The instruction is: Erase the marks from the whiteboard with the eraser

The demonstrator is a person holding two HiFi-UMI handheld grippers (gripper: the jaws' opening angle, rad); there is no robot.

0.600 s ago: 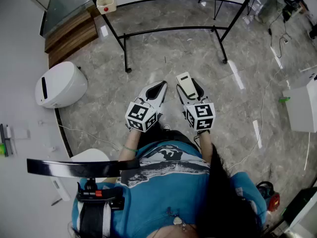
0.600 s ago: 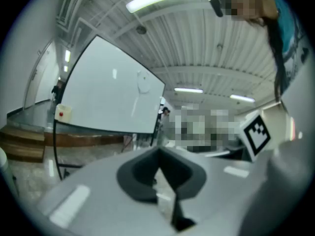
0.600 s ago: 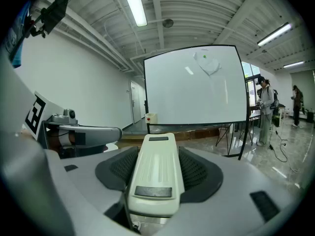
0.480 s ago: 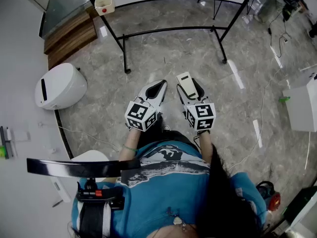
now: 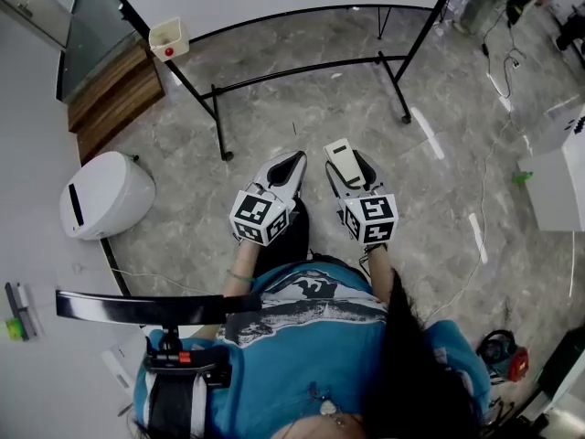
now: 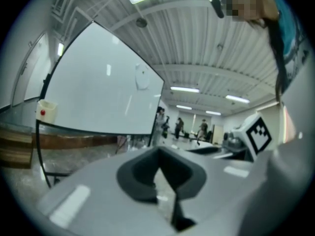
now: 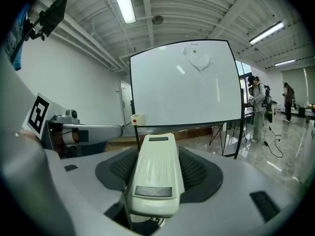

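Note:
The whiteboard (image 7: 182, 82) stands on a black frame ahead of me, its face white with a faint mark and a green dot near the top; in the left gripper view the whiteboard (image 6: 98, 90) shows at an angle. My right gripper (image 5: 345, 165) is shut on the cream eraser (image 7: 155, 173), which lies lengthwise between the jaws; the eraser (image 5: 343, 158) also shows in the head view. My left gripper (image 5: 291, 166) is shut with nothing in it. Both grippers are held low in front of my body, well short of the board.
The stand's black legs and crossbar (image 5: 302, 67) cross the marble floor ahead. A small cream box with a red dot (image 5: 168, 37) hangs at the frame's left. A white round bin (image 5: 102, 195) sits left. People (image 7: 256, 107) stand far off at right.
The head view has shifted, so the stand and the floor sit a little lower and left in the picture. Both grippers hold the same pose, the eraser still held.

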